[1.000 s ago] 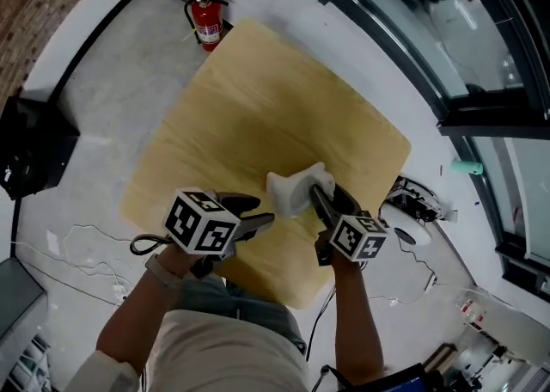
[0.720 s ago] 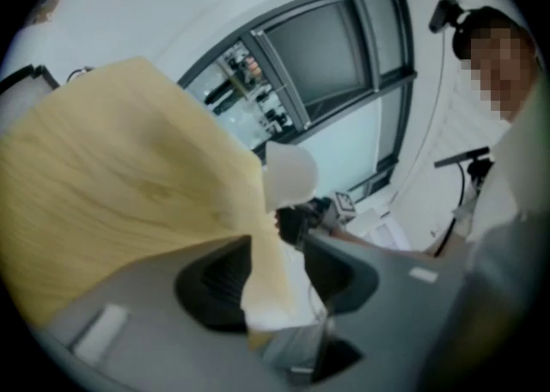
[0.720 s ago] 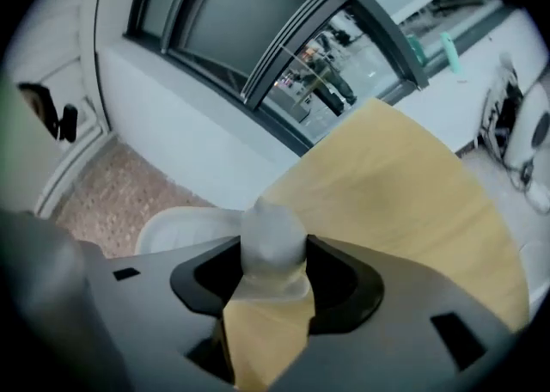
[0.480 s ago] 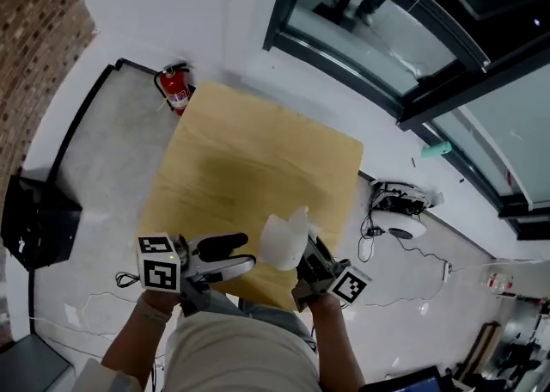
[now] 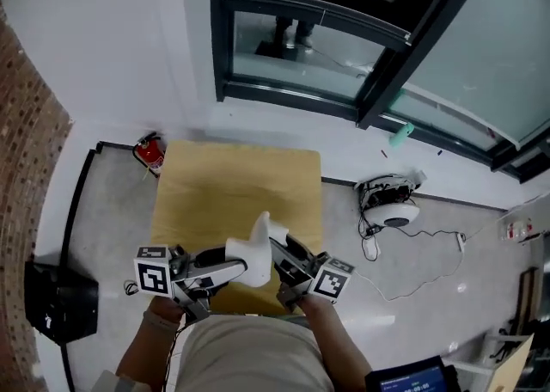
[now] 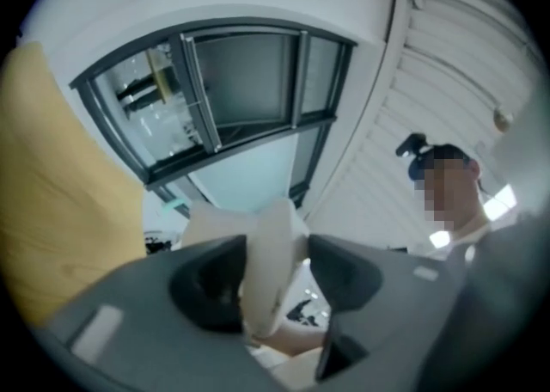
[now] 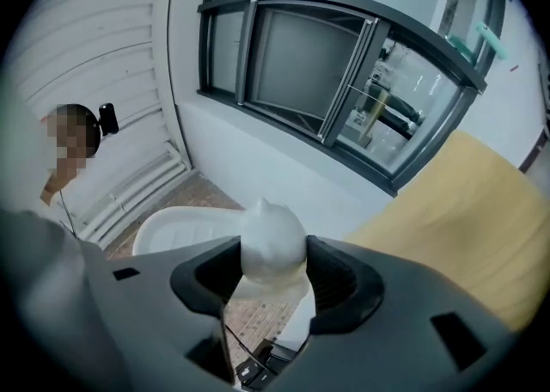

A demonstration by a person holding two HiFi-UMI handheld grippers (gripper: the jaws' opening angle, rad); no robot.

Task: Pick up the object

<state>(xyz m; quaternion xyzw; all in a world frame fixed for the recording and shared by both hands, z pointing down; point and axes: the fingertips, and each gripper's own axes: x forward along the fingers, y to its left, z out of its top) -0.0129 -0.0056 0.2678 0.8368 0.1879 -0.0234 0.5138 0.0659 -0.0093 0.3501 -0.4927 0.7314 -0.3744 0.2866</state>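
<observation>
The white object (image 5: 252, 254) is up in the air in front of the person's chest, over the near edge of the tabletop (image 5: 225, 182), with 1 gripper on each side of it. The left gripper (image 5: 230, 268) comes at it from the left and the right gripper (image 5: 279, 254) from the right, so both are equally near; neither has to reach.

From above, the object's long axis looks to run away from the person, from a broad base at the fingers to a narrow tip pointing toward the far side of the tabletop. The fingers cross that axis from both sides, which I judge is what any further lift depends on.

The right gripper view shows its 2 fingers pinching a rounded, knob-like part of the object, snug on both sides. The left gripper view shows a flatter, thinner flap of the same object filling the gap between its fingers, which are closing on it.

The head view gives the layout but not the height. The gripper views supply that: behind the object there is floor, wall and windows, with the tabletop off to one side, so it appears to touch nothing but the fingers.
</observation>
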